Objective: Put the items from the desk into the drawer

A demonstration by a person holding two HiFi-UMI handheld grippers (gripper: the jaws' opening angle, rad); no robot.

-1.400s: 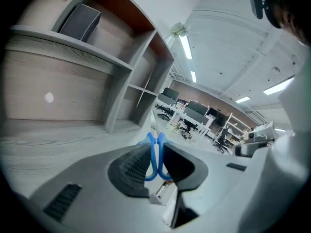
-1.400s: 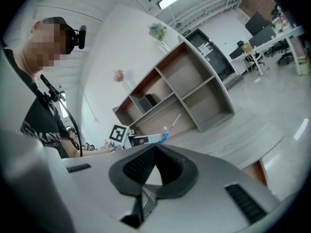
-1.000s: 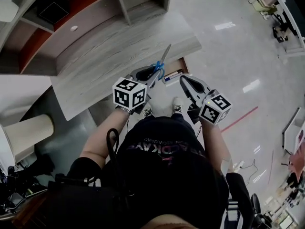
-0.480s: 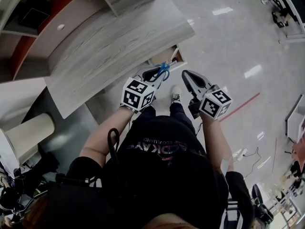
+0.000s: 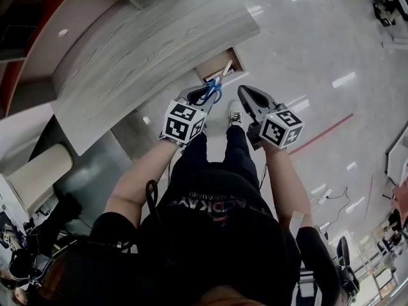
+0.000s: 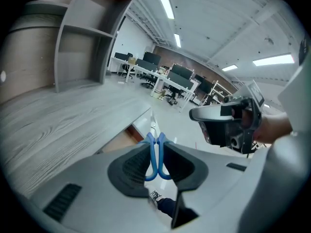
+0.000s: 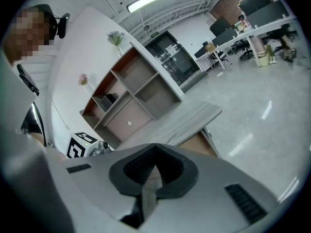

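Observation:
Blue-handled scissors (image 5: 213,89) hang in the air, and my left gripper (image 5: 205,95) is shut on their handles. The blades point away from me, over the open drawer (image 5: 220,65) under the desk's right end. In the left gripper view the blue handle loops (image 6: 155,154) sit pressed between the dark pads, and the blades (image 6: 152,126) stick out beyond the tips. My right gripper (image 5: 247,94) is shut with nothing in it, just to the right of the left one and a little nearer me. It also shows in the left gripper view as the right gripper (image 6: 226,123).
The grey wood-grain desk (image 5: 146,50) stretches up and left, with a shelving unit (image 7: 131,91) behind it. The drawer's brown inside (image 7: 201,144) shows below the desk edge. The person's legs and shoes (image 5: 234,116) stand on the glossy floor (image 5: 306,56). A pale cylinder (image 5: 38,174) stands at left.
Both grippers have moved together towards the open drawer, the scissors still held. The scissor blades now reach over the drawer, and the drawer's inside shows more.

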